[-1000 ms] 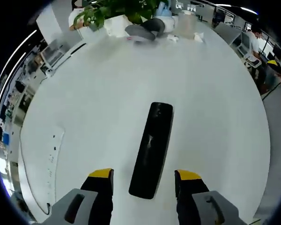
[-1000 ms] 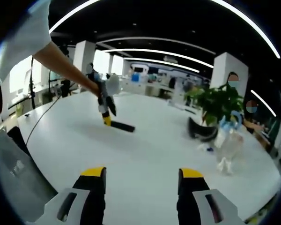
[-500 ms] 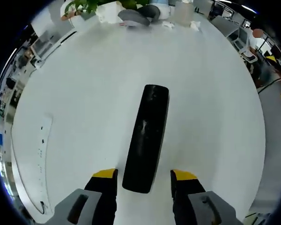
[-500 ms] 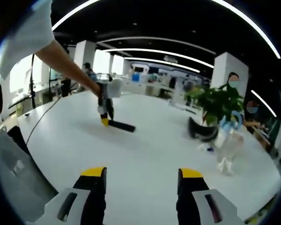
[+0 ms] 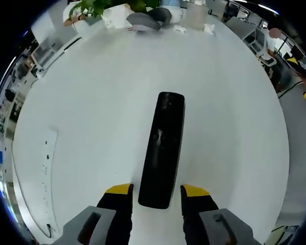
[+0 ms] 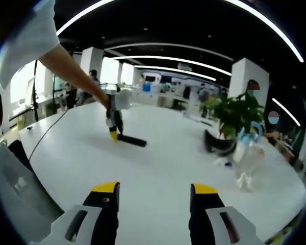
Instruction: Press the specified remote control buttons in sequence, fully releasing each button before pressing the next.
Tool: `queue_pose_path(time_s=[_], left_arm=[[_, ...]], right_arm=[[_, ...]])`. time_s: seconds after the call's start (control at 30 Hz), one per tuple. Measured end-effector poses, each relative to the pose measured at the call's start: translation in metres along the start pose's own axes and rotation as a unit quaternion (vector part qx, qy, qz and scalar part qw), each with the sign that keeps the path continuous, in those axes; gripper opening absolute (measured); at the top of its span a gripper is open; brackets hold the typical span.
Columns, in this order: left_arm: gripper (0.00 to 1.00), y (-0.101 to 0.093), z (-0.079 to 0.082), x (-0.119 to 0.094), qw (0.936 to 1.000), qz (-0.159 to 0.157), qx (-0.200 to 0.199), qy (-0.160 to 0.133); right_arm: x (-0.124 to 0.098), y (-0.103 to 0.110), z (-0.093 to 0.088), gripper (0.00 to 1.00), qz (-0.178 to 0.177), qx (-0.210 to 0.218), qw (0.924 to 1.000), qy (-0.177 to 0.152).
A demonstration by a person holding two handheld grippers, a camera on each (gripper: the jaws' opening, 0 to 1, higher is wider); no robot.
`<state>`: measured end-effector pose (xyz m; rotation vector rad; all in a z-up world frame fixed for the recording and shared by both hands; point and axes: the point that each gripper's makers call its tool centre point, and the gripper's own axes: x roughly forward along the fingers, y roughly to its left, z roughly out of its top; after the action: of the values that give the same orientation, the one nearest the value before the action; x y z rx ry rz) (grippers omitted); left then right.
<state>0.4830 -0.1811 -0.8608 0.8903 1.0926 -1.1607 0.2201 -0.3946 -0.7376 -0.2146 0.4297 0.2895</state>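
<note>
Left gripper (image 5: pixel 155 190) has narrowed since a second ago, yellow tips now flanking the near end of the remote control (image 5: pixel 161 149), flat mid-table (image 5: pixel 234 127); contact unclear, so grasp beginning, no press yet; right gripper (image 6: pixel 155 188) wide, empty, well apart.
</note>
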Motion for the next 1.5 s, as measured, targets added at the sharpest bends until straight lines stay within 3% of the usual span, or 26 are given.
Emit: queue_pose_path(time_s=[0.1, 0.13, 0.4, 0.5, 0.7, 0.87, 0.97, 1.3, 1.5], left_arm=[[0.24, -0.004, -0.001, 0.000, 0.9997, 0.006, 0.006, 0.024], [0.24, -0.004, 0.001, 0.000, 0.9994, 0.007, 0.024, 0.023], [0.23, -0.007, 0.000, 0.000, 0.9984, 0.014, 0.013, 0.053], [0.23, -0.009, -0.001, -0.001, 0.9963, 0.028, 0.045, 0.067], [0.23, -0.008, -0.001, 0.001, 0.9950, 0.047, 0.041, 0.078], [0.23, -0.009, -0.001, 0.000, 0.9949, 0.054, 0.036, 0.077], [0.23, -0.015, -0.003, 0.000, 0.9964, 0.048, 0.005, 0.069], [0.23, -0.027, -0.005, 0.003, 0.9982, 0.040, -0.006, 0.044], [0.23, -0.038, -0.005, 0.004, 0.9980, 0.039, -0.007, 0.049]], right_arm=[[0.000, 0.000, 0.001, 0.54, 0.000, 0.000, 1.0000, -0.002], [0.000, 0.000, 0.001, 0.53, 0.001, 0.001, 1.0000, -0.001], [0.000, 0.002, 0.001, 0.53, 0.004, 0.000, 1.0000, -0.001], [0.000, 0.002, 0.001, 0.53, 0.005, -0.001, 1.0000, -0.002], [0.000, 0.002, 0.001, 0.53, 0.006, -0.001, 1.0000, -0.001], [-0.001, 0.003, 0.002, 0.53, 0.010, 0.001, 0.9999, -0.003], [0.000, 0.004, 0.002, 0.53, 0.012, 0.000, 0.9999, -0.002], [-0.001, 0.003, 0.004, 0.53, 0.009, 0.000, 0.9999, -0.007], [-0.001, 0.003, 0.004, 0.53, 0.011, 0.002, 0.9999, -0.008]])
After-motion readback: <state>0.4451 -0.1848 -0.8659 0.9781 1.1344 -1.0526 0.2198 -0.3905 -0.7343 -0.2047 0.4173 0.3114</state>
